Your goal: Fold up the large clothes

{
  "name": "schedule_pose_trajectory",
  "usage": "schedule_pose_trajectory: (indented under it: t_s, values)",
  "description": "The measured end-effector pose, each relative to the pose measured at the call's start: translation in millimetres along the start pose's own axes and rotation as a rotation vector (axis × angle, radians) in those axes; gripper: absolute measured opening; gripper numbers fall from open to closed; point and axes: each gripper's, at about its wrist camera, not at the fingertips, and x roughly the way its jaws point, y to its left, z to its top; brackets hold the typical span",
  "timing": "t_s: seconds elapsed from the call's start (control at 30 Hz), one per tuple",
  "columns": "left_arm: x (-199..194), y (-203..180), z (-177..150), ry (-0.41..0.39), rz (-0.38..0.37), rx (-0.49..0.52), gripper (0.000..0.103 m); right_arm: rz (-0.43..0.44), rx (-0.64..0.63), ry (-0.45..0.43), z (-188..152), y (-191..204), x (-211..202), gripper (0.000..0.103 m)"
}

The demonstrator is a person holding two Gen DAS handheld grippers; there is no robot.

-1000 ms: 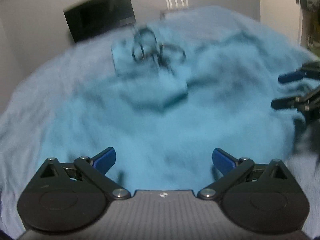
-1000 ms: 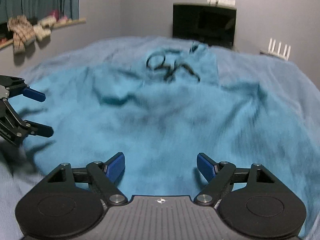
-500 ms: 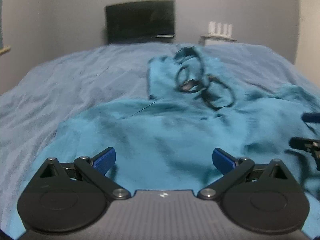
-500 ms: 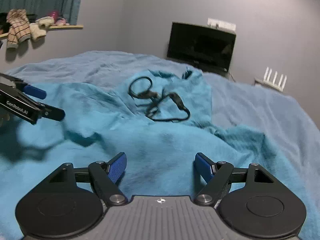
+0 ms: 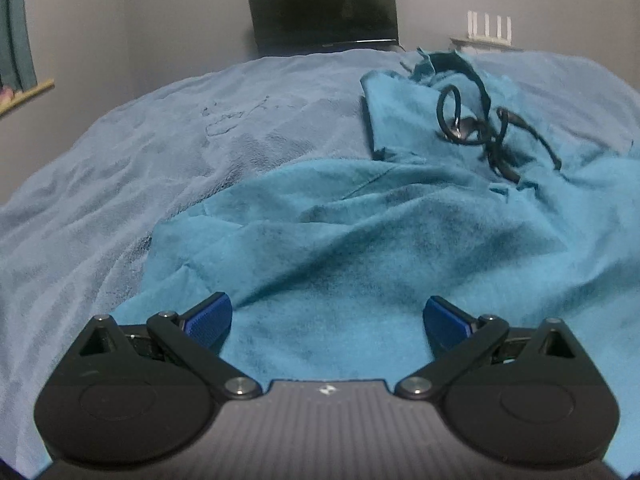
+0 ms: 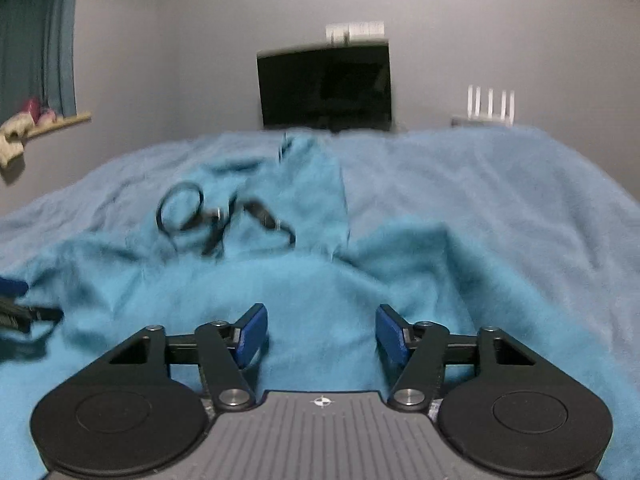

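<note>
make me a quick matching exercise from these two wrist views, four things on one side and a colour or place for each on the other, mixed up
Things:
1. garment
2. cord
3. screen
4. blanket

Colour or place:
A. black, against the far wall
B. pale grey-blue, covering the bed
C. bright teal, spread under both grippers
D. dark loops lying on the teal cloth

Pairs: 1-C, 2-D, 3-A, 4-B

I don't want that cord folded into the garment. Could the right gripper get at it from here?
Probably yes: the right gripper is open, and only rumpled teal garment lies between it and the black cord.
</note>
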Motion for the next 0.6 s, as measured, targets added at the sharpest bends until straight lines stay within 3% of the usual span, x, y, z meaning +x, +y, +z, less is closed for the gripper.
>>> schedule_pose_trajectory:
  t_s: [0.1,0.23,0.3,0.4,0.5,0.6]
  values:
    - [1,-2,-1,-0.001,0.006,0.009,0.103,-0.02,-0.077,-0.051,11,7,-2,0.077]
    - [0,-1,-1,0.001,0.003,0.009,0.103,-0.105,-0.162,0.027,18,5,20,0.073]
    - [0,0,-2,0.0,-0.005,0.008,0.103,-0.164,-0.125,0.105,16,-9,31,0.069]
    - [-2,2,-2,-0.001,-0.019,0.001,0.103,-0.145,0.001,0.198,5,-37,34,0.069]
    - [-7,5,0,-0.016,-0.041,-0.018,0.103,-0.141,0.027,0.21,-6,-50,30,0.072]
    - [-21,7,4,-0.094,-0.085,-0.032,0.103,-0.15,0.025,0.199,-4,-47,25,0.072]
